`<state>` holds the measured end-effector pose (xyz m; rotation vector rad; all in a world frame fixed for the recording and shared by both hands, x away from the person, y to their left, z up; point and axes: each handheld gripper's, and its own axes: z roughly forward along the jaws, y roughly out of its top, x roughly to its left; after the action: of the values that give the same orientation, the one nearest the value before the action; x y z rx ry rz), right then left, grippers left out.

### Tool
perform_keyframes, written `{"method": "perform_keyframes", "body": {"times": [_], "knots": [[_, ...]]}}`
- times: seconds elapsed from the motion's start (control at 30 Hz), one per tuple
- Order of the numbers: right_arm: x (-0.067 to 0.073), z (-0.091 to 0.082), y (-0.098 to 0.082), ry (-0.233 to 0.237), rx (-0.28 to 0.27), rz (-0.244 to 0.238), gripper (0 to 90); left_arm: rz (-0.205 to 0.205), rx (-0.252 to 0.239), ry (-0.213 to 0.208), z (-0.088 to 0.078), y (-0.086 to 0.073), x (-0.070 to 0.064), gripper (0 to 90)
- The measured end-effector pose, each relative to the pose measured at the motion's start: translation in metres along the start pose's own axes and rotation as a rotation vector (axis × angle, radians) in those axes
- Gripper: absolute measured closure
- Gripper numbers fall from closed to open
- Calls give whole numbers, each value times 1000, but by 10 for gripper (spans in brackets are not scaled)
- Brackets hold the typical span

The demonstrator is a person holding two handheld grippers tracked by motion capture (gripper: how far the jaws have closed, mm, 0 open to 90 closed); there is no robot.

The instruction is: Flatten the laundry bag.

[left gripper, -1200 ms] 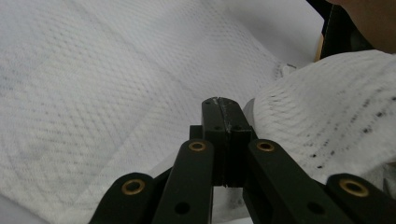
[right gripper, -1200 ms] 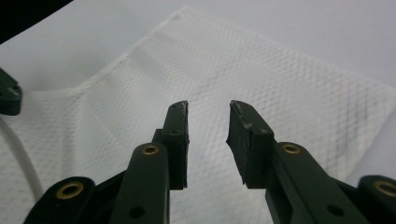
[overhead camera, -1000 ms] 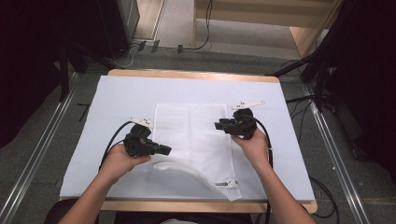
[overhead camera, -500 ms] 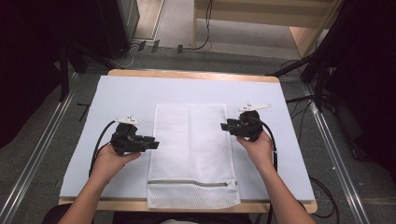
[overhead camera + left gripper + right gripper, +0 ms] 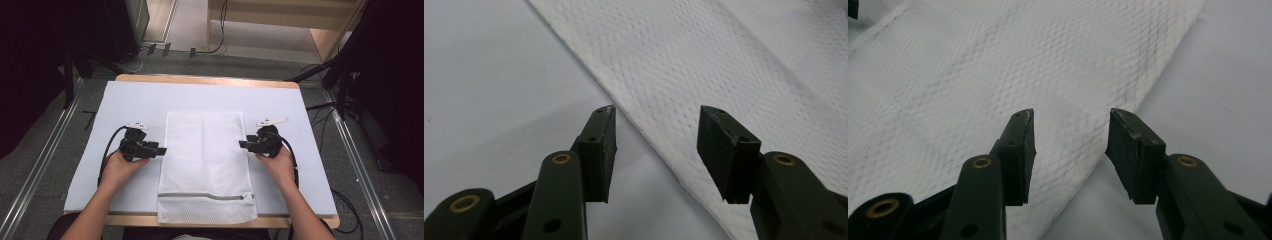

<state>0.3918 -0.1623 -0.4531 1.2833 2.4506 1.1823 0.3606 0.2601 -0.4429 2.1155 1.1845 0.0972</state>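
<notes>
White mesh laundry bag [image 5: 206, 165]: lies flat and spread out along the middle of my worktop [image 5: 150, 100], zipper end [image 5: 205, 196] towards me and hanging just over the worktop's near edge. My left tool [image 5: 161, 150]: sits just beside the bag's left edge, about halfway along it, pointing in at the bag; its jaws have just been opening and now stand apart with nothing pinched between them. In the left gripper view [image 5: 656, 150] the bag's hem [image 5: 644, 135] runs slantwise under the gap, and the pads are clear of the mesh. My right tool [image 5: 243, 144]: sits at the bag's right edge, opposite the left one, pointing in at the bag; jaws likewise just opening, now apart and holding nothing. In the right gripper view [image 5: 1070, 150] the mesh [image 5: 998, 75] lies below and beyond the tips, loose of both pads.
</notes>
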Motion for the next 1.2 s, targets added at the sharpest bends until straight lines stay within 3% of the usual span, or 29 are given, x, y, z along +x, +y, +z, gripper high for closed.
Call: {"method": "perform_keyframes", "body": {"times": [0.2, 0.27, 0.4, 0.6, 0.67, 0.77, 0.87, 0.97, 1.0, 1.03, 1.1, 1.2], "knots": [[0, 4, -5, -21, 35, -3, 552, 19, 37, 38, 11, 3, 1, 487], [-2, 3, -6, -26, 38, -1, 550, 3, 27, 27, 13, 5, 2, 489], [-6, 10, -10, -34, 63, 25, 550, 12, 21, 28, 16, 7, 1, 490], [0, 17, -9, -29, 44, -8, 578, 27, 2, 41, 21, 6, -7, 523], [4, 19, -8, -22, 50, -10, 596, 25, 2, 39, 22, 6, -9, 553], [9, 20, -8, -48, 54, -27, 665, 22, -3, 37, 24, 5, -13, 640], [8, 21, -6, -75, 66, -39, 752, 60, 13, 78, 25, 5, -18, 733], [5, 21, -3, -75, 83, -5, 832, 45, 26, 77, 27, 8, -18, 862], [3, 21, -1, -56, 93, 14, 867, 57, 32, 79, 28, 9, -19, 880], [0, 21, 0, -33, 100, 35, 884, 59, 28, 82, 28, 12, -20, 887], [-6, 23, 4, -8, 110, 72, 890, 24, -13, 54, 23, 19, -15, 893], [-9, 26, 9, -43, 103, 56, 891, 9, -25, 60, 22, 29, -7, 897]]}}
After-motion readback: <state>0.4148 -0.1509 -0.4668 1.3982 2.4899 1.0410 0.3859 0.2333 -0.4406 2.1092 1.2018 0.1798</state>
